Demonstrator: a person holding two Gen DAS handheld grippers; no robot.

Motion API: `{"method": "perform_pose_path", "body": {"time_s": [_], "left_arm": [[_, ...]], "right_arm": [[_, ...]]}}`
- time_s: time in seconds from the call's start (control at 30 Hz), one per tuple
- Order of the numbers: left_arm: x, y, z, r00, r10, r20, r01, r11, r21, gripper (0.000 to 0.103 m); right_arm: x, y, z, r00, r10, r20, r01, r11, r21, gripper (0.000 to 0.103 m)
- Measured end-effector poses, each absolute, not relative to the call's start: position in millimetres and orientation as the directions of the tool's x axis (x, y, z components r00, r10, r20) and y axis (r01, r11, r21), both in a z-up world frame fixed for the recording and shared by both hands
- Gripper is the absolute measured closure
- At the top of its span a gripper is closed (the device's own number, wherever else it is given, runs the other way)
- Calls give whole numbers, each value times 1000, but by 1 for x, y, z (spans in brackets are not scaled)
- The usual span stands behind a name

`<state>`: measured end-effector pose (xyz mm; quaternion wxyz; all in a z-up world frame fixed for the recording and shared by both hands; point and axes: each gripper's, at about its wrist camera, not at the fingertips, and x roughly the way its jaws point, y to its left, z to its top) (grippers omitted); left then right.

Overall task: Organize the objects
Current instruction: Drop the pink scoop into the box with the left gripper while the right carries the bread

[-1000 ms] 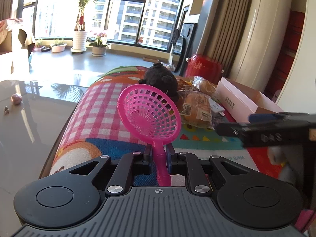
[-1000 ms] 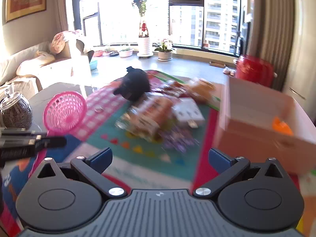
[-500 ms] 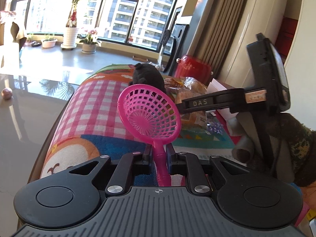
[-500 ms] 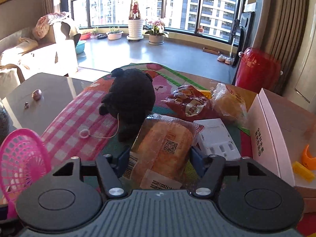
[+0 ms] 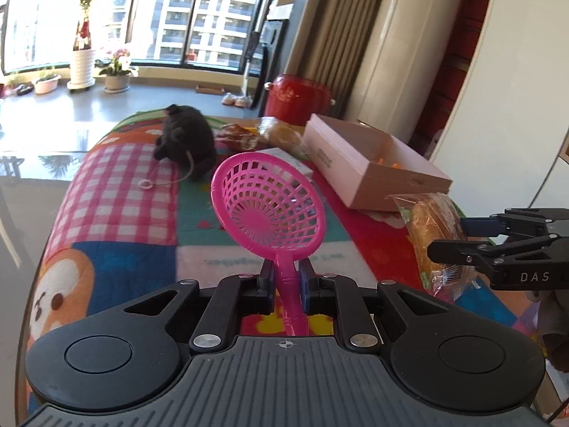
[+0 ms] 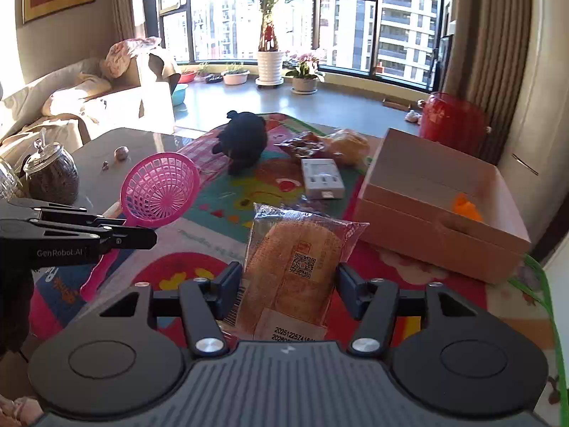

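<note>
My left gripper [image 5: 286,279] is shut on the handle of a pink plastic strainer [image 5: 270,206], held above the colourful mat; the strainer also shows in the right wrist view [image 6: 160,186]. My right gripper [image 6: 286,290] is shut on a wrapped bread packet [image 6: 295,267], lifted off the mat; the packet shows at the right of the left wrist view [image 5: 435,238]. An open pink box [image 6: 437,192] with an orange piece [image 6: 466,206] inside stands at the right.
A black plush toy [image 6: 243,138], a white power strip [image 6: 322,178] and more snack packets [image 6: 325,146] lie on the mat. A glass jar [image 6: 51,174] stands on the grey table at left. A red bin [image 6: 451,117] stands behind the box.
My right gripper has closed on the bread packet and lifted it back towards me and to the right. The left gripper keeps holding the strainer and has turned rightwards.
</note>
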<state>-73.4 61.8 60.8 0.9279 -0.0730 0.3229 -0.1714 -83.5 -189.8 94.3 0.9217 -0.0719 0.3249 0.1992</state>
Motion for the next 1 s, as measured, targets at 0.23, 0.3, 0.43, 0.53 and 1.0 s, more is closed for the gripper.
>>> {"method": "perform_pose_path", "body": {"time_s": [0.23,0.3,0.43,0.53,1.0], "left_arm": [[-11,-24,131,756,-469,-457,404,883,-238,87],[27,-47,144,757,-490,-432,406,871,-277,85],[109,-97,128,703,-474,-529,395,880,-264,82],[124,-106,111,738,-419,-530,369,907,-204,82],[62,34,54,746,-327,-581,154,932,-327,82]], "right_arm": [[-103,-258,88,777,270,-569,-311,950,26,45],[-101,-271,85,785,261,-562,-281,958,52,45],[-99,-294,75,798,244,-551,-222,969,108,45],[-96,-307,70,797,242,-553,-192,970,148,45],[-15,-292,163,880,267,-392,-214,961,174,48]]}}
